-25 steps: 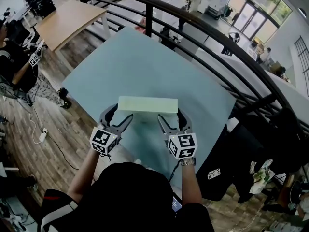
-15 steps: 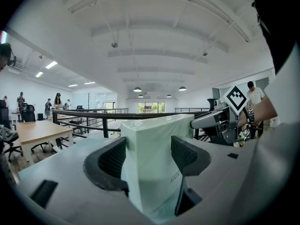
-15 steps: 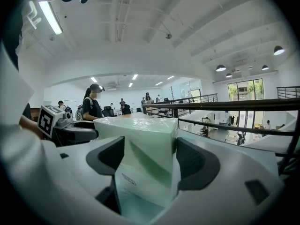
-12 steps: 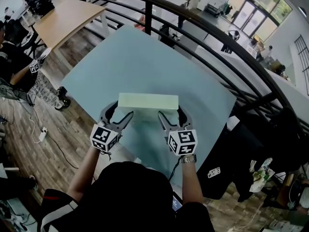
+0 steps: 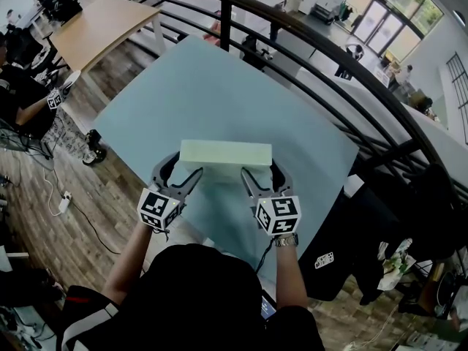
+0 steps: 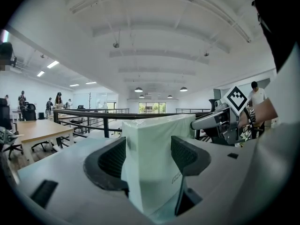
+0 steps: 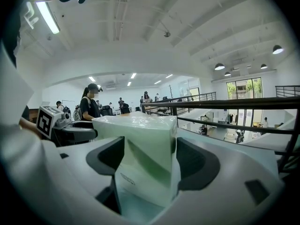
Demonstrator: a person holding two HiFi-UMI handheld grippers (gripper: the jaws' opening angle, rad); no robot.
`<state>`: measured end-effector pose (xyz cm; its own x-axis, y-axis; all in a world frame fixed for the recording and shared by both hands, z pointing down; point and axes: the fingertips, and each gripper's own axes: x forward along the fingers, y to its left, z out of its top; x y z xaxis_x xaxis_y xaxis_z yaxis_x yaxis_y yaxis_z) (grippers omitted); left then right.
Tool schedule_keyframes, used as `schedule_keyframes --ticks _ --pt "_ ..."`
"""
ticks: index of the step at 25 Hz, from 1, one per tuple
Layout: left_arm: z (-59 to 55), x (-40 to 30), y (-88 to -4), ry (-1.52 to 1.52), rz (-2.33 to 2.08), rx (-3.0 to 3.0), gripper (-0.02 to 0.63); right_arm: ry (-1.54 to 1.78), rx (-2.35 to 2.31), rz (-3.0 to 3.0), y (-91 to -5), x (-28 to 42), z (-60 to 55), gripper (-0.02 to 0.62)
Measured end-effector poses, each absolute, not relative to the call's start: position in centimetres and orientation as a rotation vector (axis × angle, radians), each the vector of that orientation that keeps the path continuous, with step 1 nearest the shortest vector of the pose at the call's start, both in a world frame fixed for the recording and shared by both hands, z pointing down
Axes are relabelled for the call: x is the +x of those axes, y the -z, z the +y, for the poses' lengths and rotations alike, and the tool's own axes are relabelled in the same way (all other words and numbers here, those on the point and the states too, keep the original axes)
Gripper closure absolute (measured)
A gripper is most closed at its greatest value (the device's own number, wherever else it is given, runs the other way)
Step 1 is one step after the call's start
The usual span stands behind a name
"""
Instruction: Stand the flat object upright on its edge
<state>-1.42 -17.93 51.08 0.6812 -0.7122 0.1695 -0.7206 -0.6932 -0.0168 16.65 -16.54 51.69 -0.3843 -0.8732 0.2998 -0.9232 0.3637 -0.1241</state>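
A pale green wrapped box [image 5: 225, 152] lies across the near part of the light blue table [image 5: 212, 86], its narrow long face turned up. My left gripper [image 5: 181, 168] is shut on its left end and my right gripper [image 5: 265, 172] on its right end. In the left gripper view the box [image 6: 154, 168] fills the gap of the left gripper [image 6: 149, 153], both dark pads against its sides. The right gripper view shows the box [image 7: 140, 139] likewise clamped in the right gripper [image 7: 145, 156]. Whether its bottom edge touches the table is hidden.
A black metal railing [image 5: 292, 35] curves behind the table's far edge. A wooden table [image 5: 102, 31] stands at the far left, with a seated person [image 5: 22, 86] near it. Dark bags [image 5: 380, 218] sit right of the table. Cables lie on the wood floor [image 5: 58, 203].
Both grippers and the box have crept slightly right and upward in the head view; more of the box's front face shows. The grip at both ends is unchanged.
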Motion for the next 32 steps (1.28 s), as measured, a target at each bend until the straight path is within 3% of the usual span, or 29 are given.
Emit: schedule_keyframes --ticks 22,25,29,32 --pt "-15.8 -3.1 -51.5 -0.241 -1.278 2.774 0.307 -0.474 1.635 -2.402 -53.2 17.3 -13.2 0.258" --pt "-14.6 -3.6 -51.8 -0.229 -1.281 2.755 0.347 -0.490 1.624 -2.408 -53.5 16.7 -12.2 0.262" --pt "-13.2 -3.7 -52.1 -0.232 -1.254 2.758 0.356 -0.495 1.629 -2.401 -53.8 16.0 -11.1 0.342" --pt "-12.3 -3.3 -51.8 -0.212 -1.249 2.758 0.401 -0.521 1.639 -2.416 -53.7 15.6 -10.4 0.398"
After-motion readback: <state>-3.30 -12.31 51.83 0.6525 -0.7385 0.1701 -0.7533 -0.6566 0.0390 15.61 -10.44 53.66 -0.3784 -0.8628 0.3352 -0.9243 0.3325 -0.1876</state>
